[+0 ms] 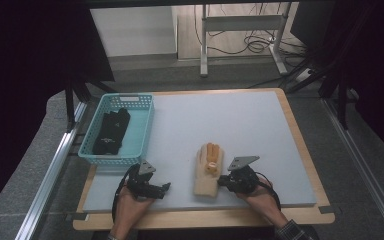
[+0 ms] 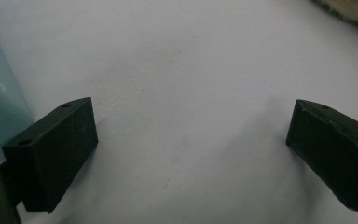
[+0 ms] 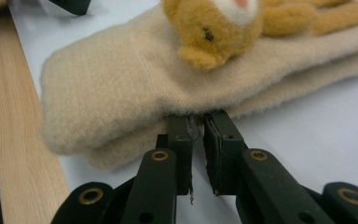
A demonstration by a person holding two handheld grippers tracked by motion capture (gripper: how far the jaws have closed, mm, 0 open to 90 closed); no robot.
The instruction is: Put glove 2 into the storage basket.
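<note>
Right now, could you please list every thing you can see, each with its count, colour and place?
mitten: 1, beige with an orange plush animal on top, on the mat near the front edge, right of centre
basket: 1, teal plastic, at the mat's left side
dark cloth: 1 bundle, black, inside the basket
mat: 1, pale grey, covering the table top
table: 1, light wood, rim showing around the mat
left tool: 1, black, jaws wide apart over bare mat, beside the basket
right tool: 1, black, jaws nearly together at the edge of the mitten's cuff
hands: 2, at the front edge, one on each tool
</note>
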